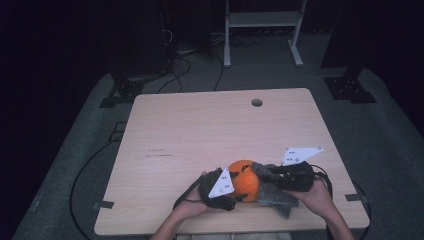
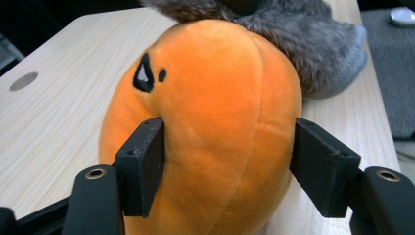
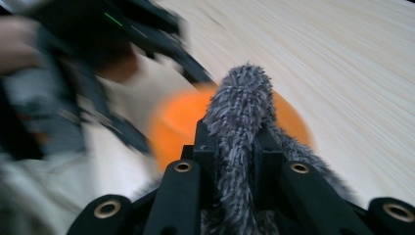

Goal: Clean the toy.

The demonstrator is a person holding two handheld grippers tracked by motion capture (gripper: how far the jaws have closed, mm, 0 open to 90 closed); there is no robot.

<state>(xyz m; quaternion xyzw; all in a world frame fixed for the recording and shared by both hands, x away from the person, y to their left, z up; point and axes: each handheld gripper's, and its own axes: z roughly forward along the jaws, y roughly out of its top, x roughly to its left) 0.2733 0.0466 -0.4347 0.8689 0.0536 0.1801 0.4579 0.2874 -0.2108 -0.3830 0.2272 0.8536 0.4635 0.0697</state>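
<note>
An orange plush toy (image 2: 210, 127) is pressed between the left gripper (image 2: 227, 166) jaws on the counter (image 1: 200, 125), while its grey fuzzy covering (image 3: 240, 122) is pinched tight in the right gripper (image 3: 235, 147) jaws. Soft, light and yielding, it is probably best gripped across its bulging middle.

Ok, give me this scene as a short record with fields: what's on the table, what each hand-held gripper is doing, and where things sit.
surface: light wood table with a round hole near its far edge
toy: orange plush, black stitched face mark, near the front edge
cloth: grey furry fabric lying over and beside the plush
left hand-held gripper: jaws on either side of the plush, left pad touching it
right hand-held gripper: shut on the grey fabric
hands: one on each gripper, entering from the bottom
</note>
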